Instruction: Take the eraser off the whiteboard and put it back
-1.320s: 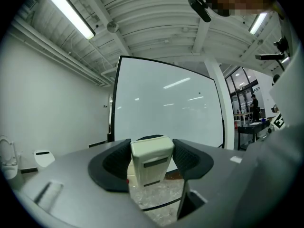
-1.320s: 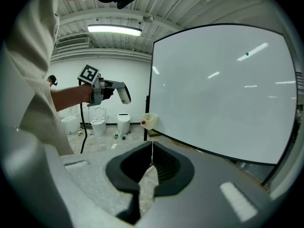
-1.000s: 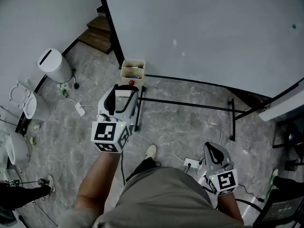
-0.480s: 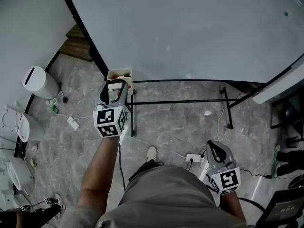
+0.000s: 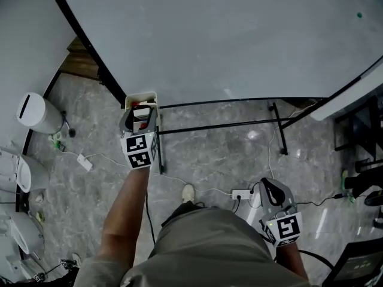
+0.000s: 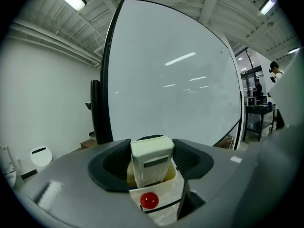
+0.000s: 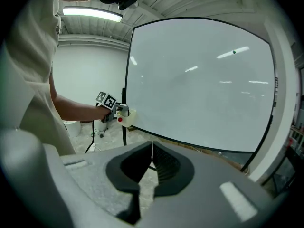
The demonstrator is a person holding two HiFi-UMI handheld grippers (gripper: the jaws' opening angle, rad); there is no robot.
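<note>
Eraser (image 6: 151, 163), a smooth cream rectangular block, stands upright, clamped between the textured black pads of the left gripper (image 6: 151, 148). It sits just over a cream open box (image 6: 164, 194) with a round red dot (image 6: 149, 200), at the lower left corner of the glossy whiteboard (image 6: 175, 80). Right gripper (image 7: 152, 151) hangs back from the board, its ribbed pads pressed together on nothing.

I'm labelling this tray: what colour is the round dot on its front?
The dot is red, clearest in the left gripper view.
</note>
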